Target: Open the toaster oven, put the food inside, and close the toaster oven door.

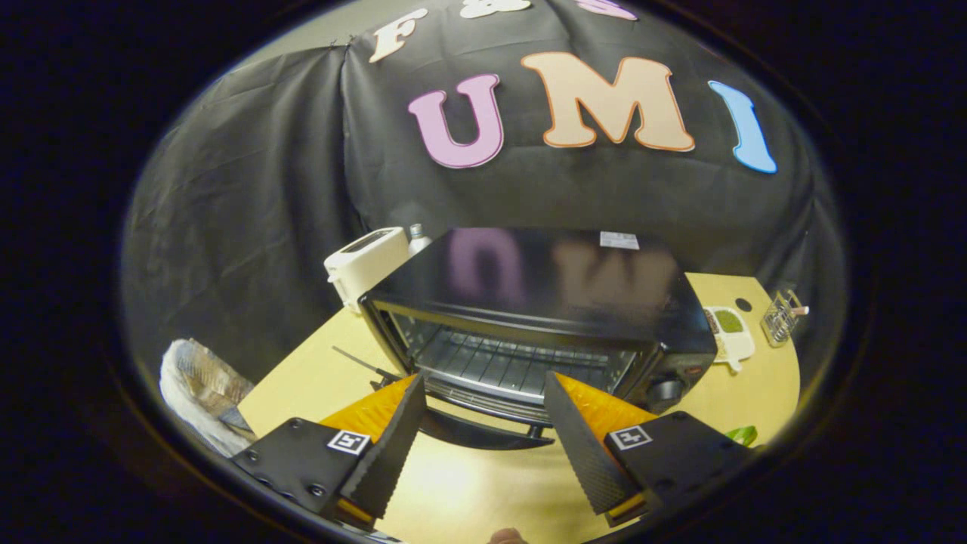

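Toaster oven (540,302) sits just ahead of the fingers, door (483,432) dropped open, rack (514,366) bare. Gripper (483,431) fingers spread apart, holding nothing. Risk: fingertips close above the lowered door; a careless advance could knock it. Food location not clear.

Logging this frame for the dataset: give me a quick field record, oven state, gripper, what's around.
toaster oven: on the yellow table, just ahead of the fingers
door: open, folded down
rack: in place, no food visible on it
gripper: open, holding nothing, door handle between the fingers
white toaster: behind the oven's left corner
wire basket: right of the oven
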